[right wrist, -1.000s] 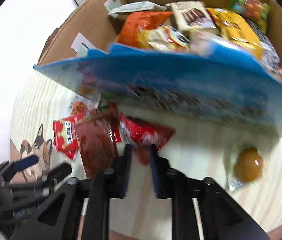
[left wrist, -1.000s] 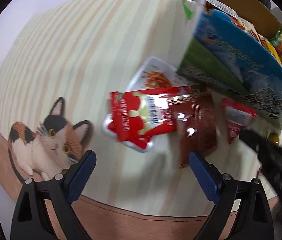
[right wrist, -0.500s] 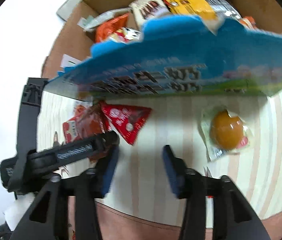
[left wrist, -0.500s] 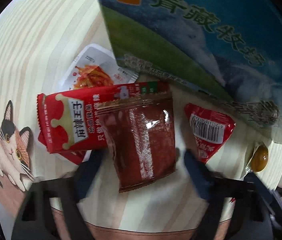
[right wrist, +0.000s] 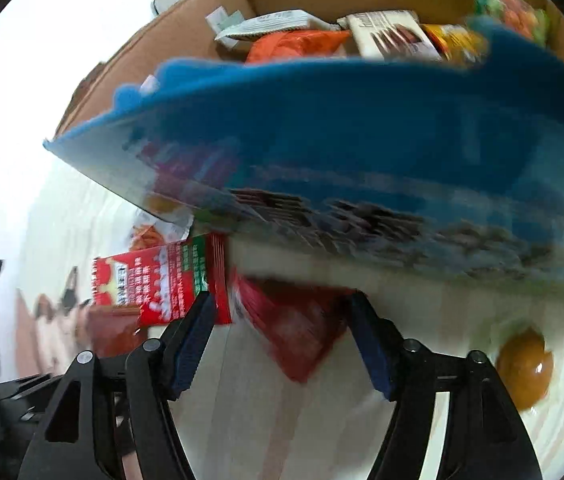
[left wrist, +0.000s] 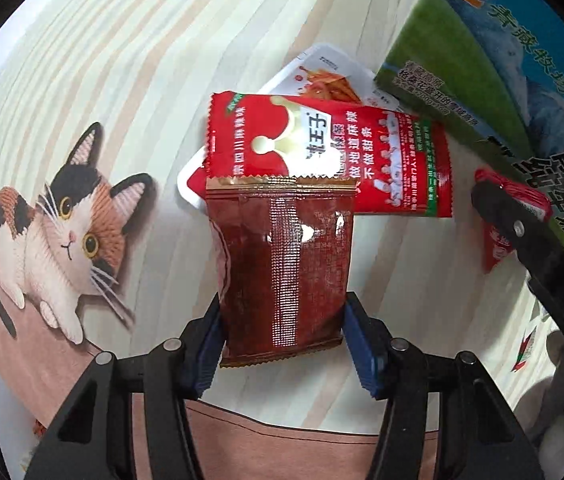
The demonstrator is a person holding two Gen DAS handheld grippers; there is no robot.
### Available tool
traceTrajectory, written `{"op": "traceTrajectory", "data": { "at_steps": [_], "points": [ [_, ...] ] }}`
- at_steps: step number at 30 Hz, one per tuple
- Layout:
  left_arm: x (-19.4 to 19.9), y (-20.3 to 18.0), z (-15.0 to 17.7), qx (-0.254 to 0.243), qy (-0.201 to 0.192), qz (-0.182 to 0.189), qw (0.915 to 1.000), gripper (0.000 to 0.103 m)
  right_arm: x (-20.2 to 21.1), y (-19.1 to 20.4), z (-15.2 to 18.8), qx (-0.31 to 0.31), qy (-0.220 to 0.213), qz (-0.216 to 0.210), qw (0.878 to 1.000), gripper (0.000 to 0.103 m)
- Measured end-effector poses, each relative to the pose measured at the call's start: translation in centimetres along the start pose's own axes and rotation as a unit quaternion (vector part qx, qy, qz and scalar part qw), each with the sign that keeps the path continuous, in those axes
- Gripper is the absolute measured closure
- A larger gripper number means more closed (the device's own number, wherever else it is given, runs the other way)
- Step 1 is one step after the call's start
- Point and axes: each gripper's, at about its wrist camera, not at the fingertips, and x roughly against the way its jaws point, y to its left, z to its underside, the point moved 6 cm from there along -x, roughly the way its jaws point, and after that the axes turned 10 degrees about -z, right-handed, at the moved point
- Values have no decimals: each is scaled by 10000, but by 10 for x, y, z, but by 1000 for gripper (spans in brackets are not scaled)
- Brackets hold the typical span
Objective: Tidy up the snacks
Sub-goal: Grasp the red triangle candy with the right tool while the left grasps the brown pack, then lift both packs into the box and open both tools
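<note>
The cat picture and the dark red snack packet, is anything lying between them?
No. In the left wrist view, only bare striped mat lies between the cat picture and the dark red snack packet.

Bright, even light; right wrist view motion-blurred; fisheye-bent edges.

Our left gripper (left wrist: 282, 336) points straight down at the counter, its jaws closing, blue pads (left wrist: 209, 344) against both sides of a dark red packet (left wrist: 282, 264). Our right gripper (right wrist: 283, 344) tilts steeply down, jaws opening, a red triangular packet (right wrist: 293, 332) between them, untouched.
</note>
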Motion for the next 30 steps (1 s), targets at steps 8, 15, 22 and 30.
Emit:
{"op": "traceTrajectory", "data": {
  "at_steps": [8,15,22,30],
  "points": [
    [0,3,4,-45,-83,-65,9999,50,-7,19,12,568,150,571,9966,50],
    [4,-19,29,-346,-119,-19,9993,50,14,4,59,363,538,574,9962,50],
    [5,-53,68,-837,-87,-105,9964,48,35,-22,101,-367,964,409,9938,48],
    [-2,-63,52,-1051,222,-93,9942,45,29,-41,98,-789,1185,338,9892,42]
  ]
}}
